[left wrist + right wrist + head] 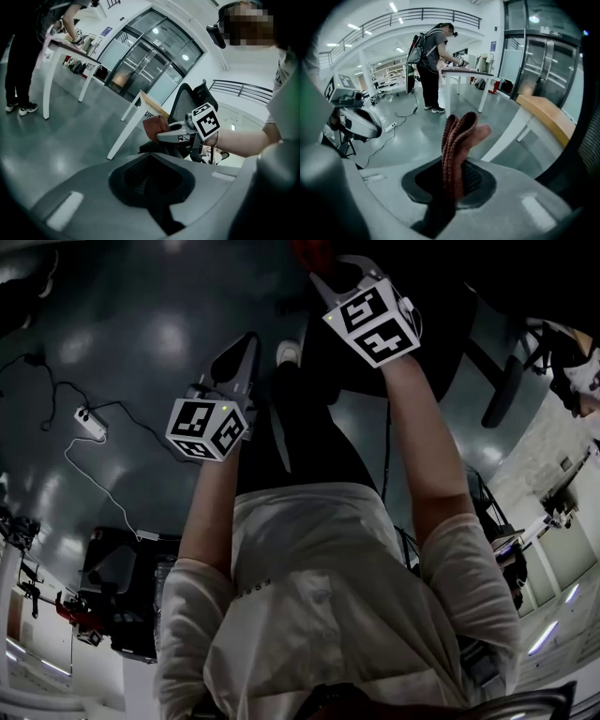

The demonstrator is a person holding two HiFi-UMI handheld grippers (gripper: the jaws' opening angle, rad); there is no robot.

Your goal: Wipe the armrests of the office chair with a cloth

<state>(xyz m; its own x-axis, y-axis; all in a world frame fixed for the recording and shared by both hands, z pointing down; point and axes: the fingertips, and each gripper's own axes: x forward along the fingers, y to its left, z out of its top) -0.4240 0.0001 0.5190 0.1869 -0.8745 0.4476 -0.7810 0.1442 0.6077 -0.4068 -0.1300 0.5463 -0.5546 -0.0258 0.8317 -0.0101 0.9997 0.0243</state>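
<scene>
Our left gripper hangs with its jaws pressed together on nothing, while to its right our right gripper is clamped on the folded reddish cloth, held up in the air near the office chair. We judge the wiping not yet begun: the cloth touches no armrest in any view, so both armrests are left to do

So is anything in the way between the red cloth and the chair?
Nothing I can see. In the left gripper view the right gripper holds the cloth up right in front of the office chair, with nothing showing between them. The chair is dark, so its parts are hard to tell apart.
</scene>
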